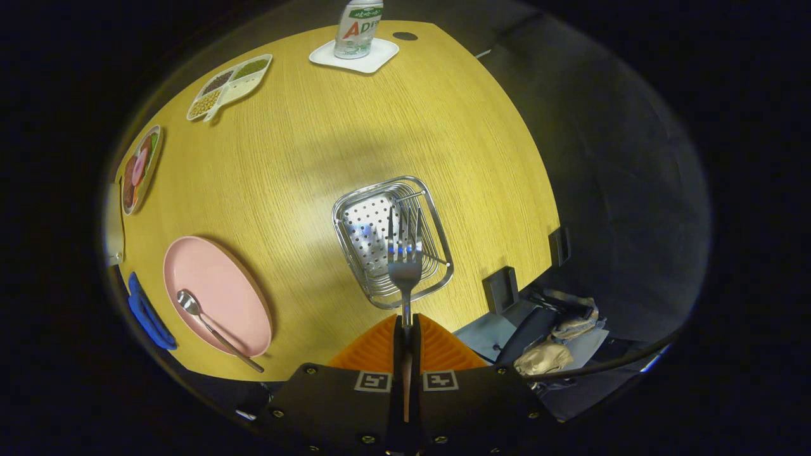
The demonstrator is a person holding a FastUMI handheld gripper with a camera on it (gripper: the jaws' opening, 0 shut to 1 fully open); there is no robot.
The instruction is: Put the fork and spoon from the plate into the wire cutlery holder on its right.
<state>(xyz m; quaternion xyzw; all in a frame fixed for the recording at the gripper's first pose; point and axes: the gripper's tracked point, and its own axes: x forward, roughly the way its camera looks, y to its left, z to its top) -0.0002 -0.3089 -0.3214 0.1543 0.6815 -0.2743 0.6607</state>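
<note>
Overhead, the fork (405, 263) hangs tines-forward over the wire cutlery holder (393, 240), its handle pinched between the fingers (406, 335), which are pressed tight on it. Off to the left, the spoon (212, 326) lies on the pink plate (215, 294) near the edge of the wooden desk (329, 139), its handle jutting past the plate's rim. Judged from here, the risk is a release with the tines over the holder's near wires, which could catch them on the rim or tip the fork out onto the desk.
</note>
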